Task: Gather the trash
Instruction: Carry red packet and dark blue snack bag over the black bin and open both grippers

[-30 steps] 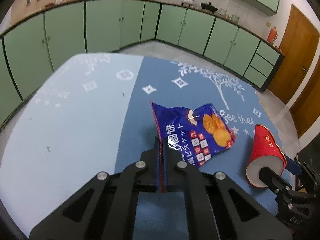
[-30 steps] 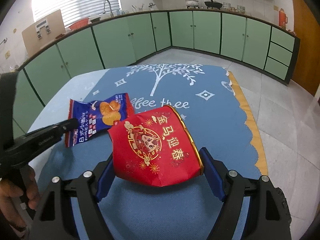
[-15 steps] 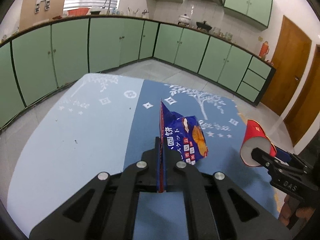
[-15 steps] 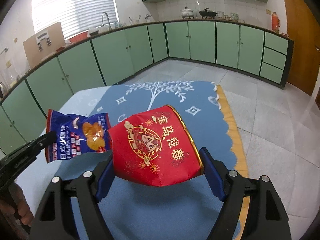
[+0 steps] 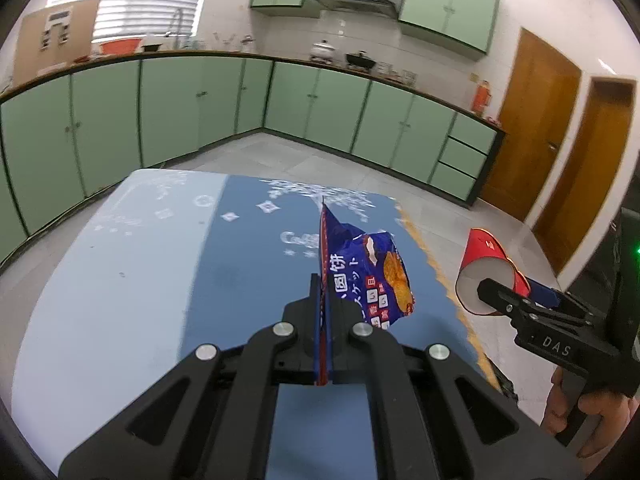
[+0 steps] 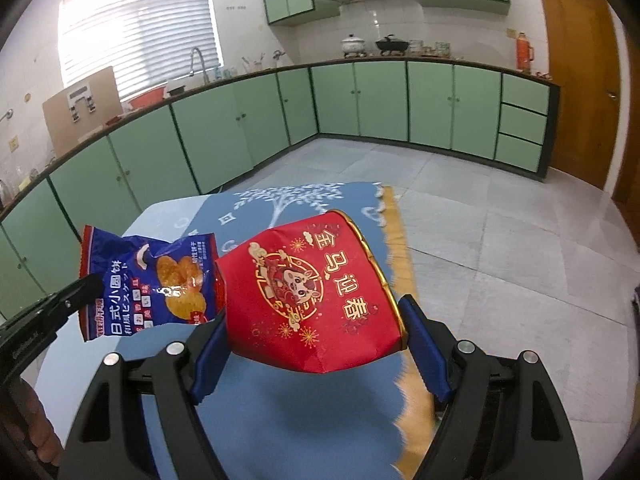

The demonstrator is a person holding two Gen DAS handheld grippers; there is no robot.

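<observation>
My left gripper [image 5: 324,300] is shut on the edge of a blue snack bag [image 5: 368,276] and holds it in the air above the table. The bag also shows in the right wrist view [image 6: 148,280], with the left gripper [image 6: 86,286] at its left edge. My right gripper [image 6: 312,344] is shut on a crumpled red paper cup [image 6: 312,296] with gold print, lifted above the table. In the left wrist view the cup [image 5: 486,276] hangs off the table's right side, held by the right gripper [image 5: 500,292].
The table carries a blue cloth [image 5: 240,264] with white tree print and a gold fringed edge [image 6: 400,240]. Green kitchen cabinets [image 5: 200,108] run along the far walls. Wooden doors [image 5: 540,128] stand at the right. Grey tiled floor [image 6: 500,240] lies beyond the table.
Both grippers have risen well above the table. The snack bag has come off the cloth and now hangs from the left gripper. The cup stays held in the right gripper.
</observation>
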